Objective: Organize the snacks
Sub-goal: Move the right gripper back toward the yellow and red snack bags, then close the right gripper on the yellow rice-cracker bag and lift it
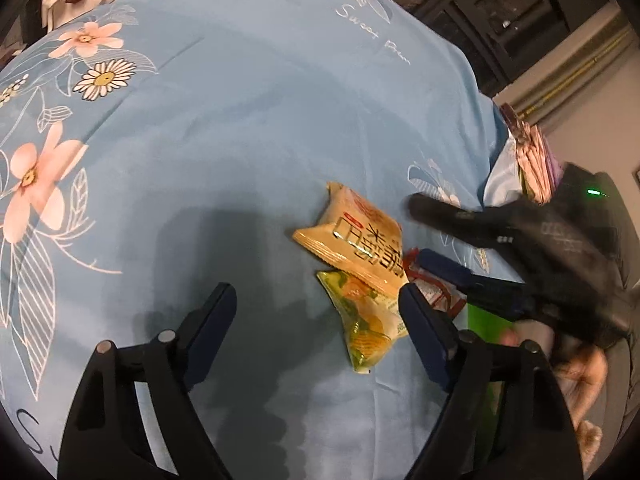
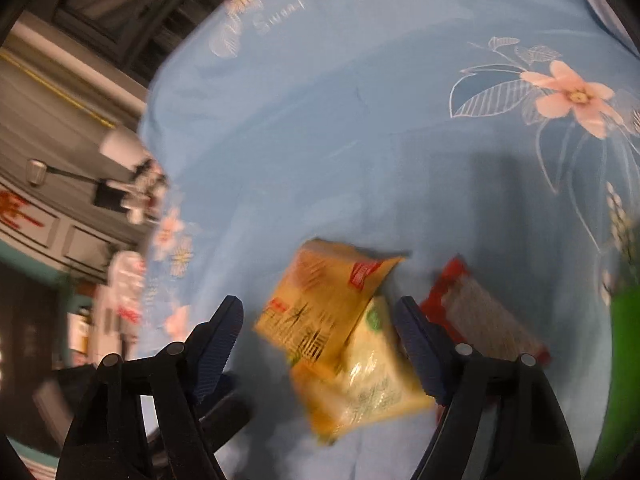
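**Both grippers spread above a small heap of snack packets on a blue floral sheet**

The left gripper (image 1: pixel 316 300) tilts downward over the blue floral sheet (image 1: pixel 248 128), its two dark blue fingers (image 1: pixel 216 316) standing wide apart with only cloth and the edge of a packet between them. Nothing is pinched; the right-hand finger of this gripper lies just beside the yellow-green snack packet (image 1: pixel 366 328), and whether it touches cannot be told.

The orange snack packet (image 1: pixel 352 236) lies on the sheet, overlapping the top end of the yellow-green one. Just to their right a red snack packet (image 1: pixel 430 286) shows partly, hidden by the right gripper (image 1: pixel 420 232), which reaches in from the right edge of the left wrist view, angled down toward the heap. Its fingers are splayed, one above the red packet and one across it. A hand (image 1: pixel 576 368) shows below it, blurred.

The right wrist view is smeared by motion. There the right gripper (image 2: pixel 320 320) points steeply down, its fingers (image 2: pixel 220 340) spread with the orange packet (image 2: pixel 320 308) and the yellow-green packet (image 2: pixel 372 384) lying between them on the sheet, not pressed by either pad. The red packet (image 2: pixel 484 316) sits just outside the right-hand finger. A green object (image 2: pixel 624 360) fills the right edge; what it is cannot be told.
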`<action>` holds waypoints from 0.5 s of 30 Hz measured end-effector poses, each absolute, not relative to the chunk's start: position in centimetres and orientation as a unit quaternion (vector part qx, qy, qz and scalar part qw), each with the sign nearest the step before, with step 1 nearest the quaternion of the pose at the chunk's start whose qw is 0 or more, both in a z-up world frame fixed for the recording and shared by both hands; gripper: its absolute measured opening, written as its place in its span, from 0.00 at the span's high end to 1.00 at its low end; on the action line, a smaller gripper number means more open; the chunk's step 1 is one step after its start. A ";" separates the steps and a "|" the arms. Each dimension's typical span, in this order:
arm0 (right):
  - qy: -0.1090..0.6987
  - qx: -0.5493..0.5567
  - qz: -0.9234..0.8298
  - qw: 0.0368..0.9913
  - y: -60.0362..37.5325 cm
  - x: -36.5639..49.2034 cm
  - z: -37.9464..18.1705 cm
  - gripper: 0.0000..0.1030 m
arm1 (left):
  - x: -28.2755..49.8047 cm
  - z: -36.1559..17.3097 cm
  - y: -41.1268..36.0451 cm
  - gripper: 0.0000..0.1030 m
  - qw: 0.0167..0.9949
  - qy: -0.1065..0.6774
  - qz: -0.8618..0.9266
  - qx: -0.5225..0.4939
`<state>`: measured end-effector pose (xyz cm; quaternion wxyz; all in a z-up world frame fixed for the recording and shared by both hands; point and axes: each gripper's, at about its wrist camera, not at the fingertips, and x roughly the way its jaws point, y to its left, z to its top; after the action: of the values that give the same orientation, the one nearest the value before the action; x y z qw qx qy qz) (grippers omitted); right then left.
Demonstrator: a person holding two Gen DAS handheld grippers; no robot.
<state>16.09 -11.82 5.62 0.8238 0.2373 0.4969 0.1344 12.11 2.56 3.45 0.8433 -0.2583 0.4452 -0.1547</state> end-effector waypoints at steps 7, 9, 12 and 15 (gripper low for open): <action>0.507 0.214 0.113 0.827 -11.0 18.4 3.5 0.47 | 12.0 3.5 4.1 0.21 0.838 0.447 -0.144 -0.276; 0.503 0.241 0.146 0.817 -11.2 18.5 3.4 0.60 | 11.9 3.5 4.3 0.21 0.838 0.446 -0.145 -0.280; 0.504 0.267 0.172 0.803 -11.3 18.3 3.1 0.68 | 11.8 3.2 4.7 0.21 0.832 0.450 -0.145 -0.290; 0.495 0.291 0.197 0.794 -11.7 16.9 4.0 0.73 | 11.5 3.0 5.0 0.19 0.827 0.458 -0.147 -0.291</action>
<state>16.95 -11.69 3.99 0.7944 0.2912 0.4953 0.1969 11.49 5.04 2.98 0.8272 -0.2911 0.4577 -0.1468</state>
